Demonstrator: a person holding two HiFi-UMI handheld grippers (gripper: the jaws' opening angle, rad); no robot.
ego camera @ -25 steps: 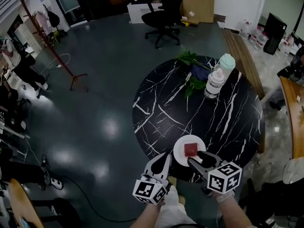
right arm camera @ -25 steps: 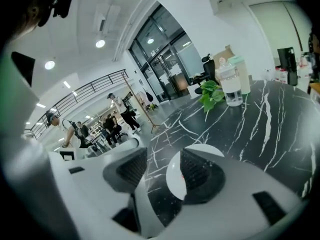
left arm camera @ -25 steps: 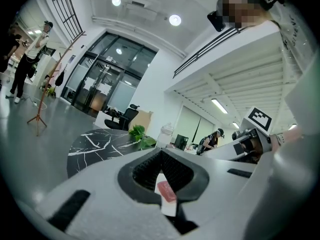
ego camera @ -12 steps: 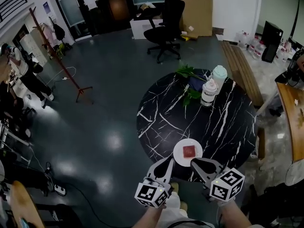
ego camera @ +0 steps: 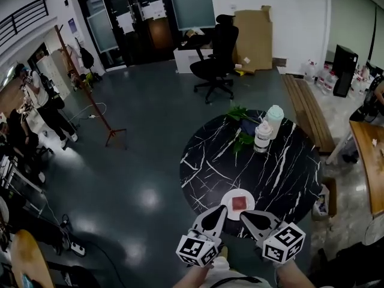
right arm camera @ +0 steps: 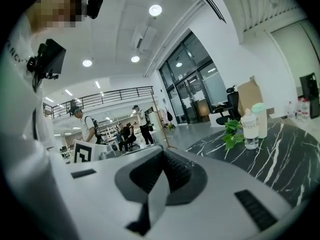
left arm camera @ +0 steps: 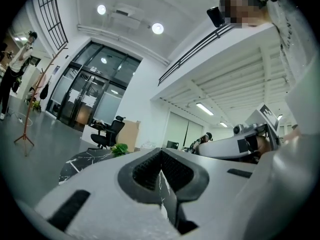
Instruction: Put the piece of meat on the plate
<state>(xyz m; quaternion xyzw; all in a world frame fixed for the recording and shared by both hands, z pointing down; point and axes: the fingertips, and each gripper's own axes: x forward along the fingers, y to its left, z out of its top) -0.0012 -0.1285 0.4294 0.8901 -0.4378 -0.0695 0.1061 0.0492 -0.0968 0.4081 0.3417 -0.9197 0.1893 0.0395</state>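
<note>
The meat [ego camera: 239, 202] sits on the plate [ego camera: 249, 197], so my left gripper [ego camera: 219, 212] and right gripper [ego camera: 244, 215] are closed and empty.

No lettering anywhere is clear enough to read.

Meat [ego camera: 239, 202] on white plate [ego camera: 226, 207], black table [ego camera: 273, 167]

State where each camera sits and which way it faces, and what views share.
Head view: on the person's head, steeply down at the marble table, plate and meat; forearms, left gripper, right gripper show.
Left gripper view: on the left gripper, level along its shut jaws; right gripper at right.
Right gripper view: on the right gripper, along shut jaws toward the bottles.
Shared: the plant.
</note>
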